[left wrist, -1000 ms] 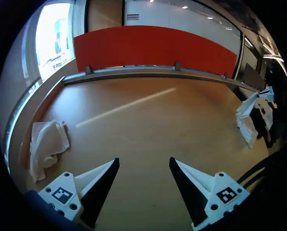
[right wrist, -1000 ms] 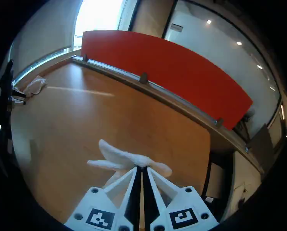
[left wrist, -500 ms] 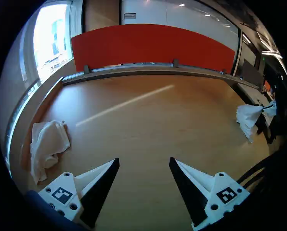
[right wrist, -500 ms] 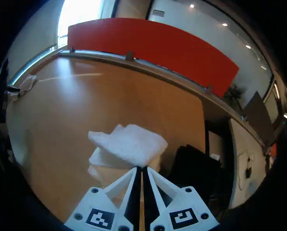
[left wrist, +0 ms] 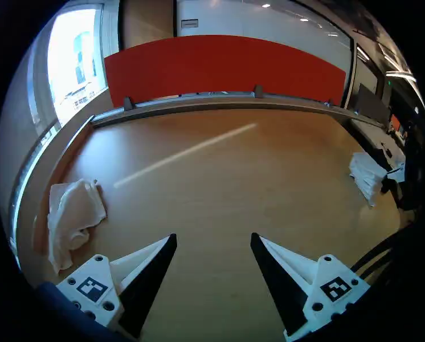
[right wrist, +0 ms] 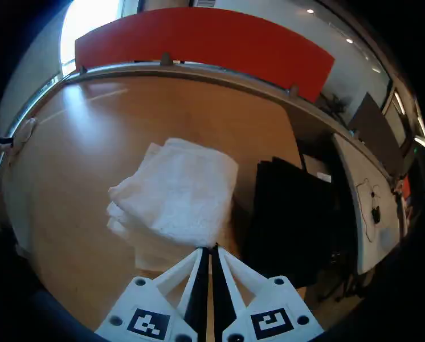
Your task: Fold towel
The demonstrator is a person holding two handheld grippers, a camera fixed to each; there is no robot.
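On the tabletop (left wrist: 212, 171), the towel (right wrist: 175, 196) lies at the right edge, just ahead of my right gripper (right wrist: 211, 253), its near edge between the fingers (right wrist: 198, 273). A second towel (left wrist: 73, 214) lies well apart by the left edge, left of my left gripper (left wrist: 212, 251). A divider (left wrist: 224, 65) stands along the far edge, behind both.
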